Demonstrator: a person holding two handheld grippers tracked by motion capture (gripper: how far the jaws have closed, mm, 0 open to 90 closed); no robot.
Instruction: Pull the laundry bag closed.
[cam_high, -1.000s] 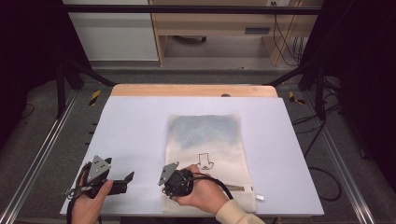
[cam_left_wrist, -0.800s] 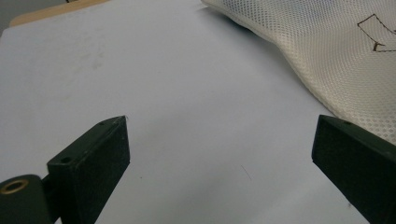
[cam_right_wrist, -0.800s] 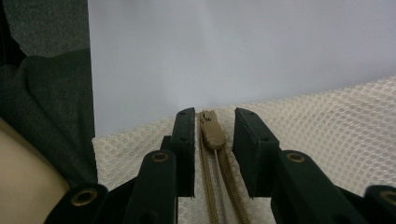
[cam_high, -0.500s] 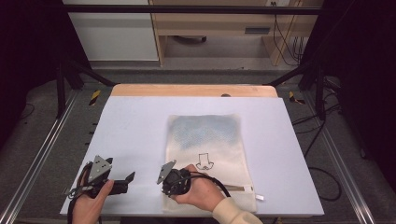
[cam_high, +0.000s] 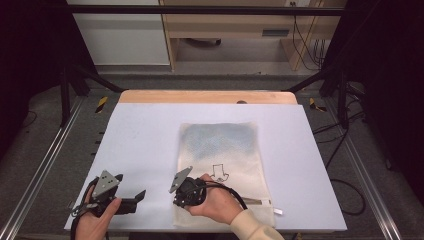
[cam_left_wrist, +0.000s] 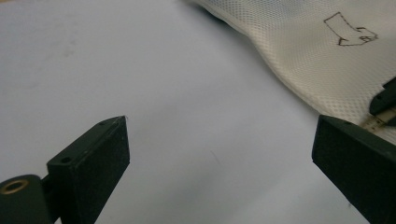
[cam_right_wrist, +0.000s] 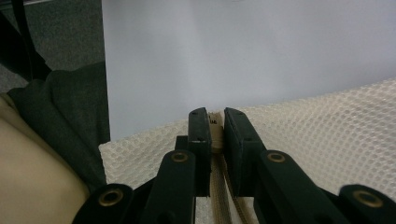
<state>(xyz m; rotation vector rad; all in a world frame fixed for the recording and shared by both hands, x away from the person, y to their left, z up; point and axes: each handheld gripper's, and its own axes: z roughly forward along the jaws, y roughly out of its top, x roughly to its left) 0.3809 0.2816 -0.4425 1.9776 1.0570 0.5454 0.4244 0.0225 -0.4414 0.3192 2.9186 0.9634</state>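
Cream mesh zip bag (cam_high: 220, 160) lies flat, centre-right of the high view on the pale lilac surface (cam_high: 145, 145). Right tongs (cam_right_wrist: 215, 126) have just been closing — now pinching the beige zipper pull (cam_right_wrist: 215, 122) at the bag's lower-left corner. Left tongs (cam_left_wrist: 219, 140) spread, empty, beside the bag. Risk: nothing anchors the mesh — a tug drags the whole bag, or the small tab slips free.

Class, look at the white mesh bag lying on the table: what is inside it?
Through the mesh bag a faint bluish-grey patch shows in its far half; what it is cannot be told. The weave blurs everything else inside.
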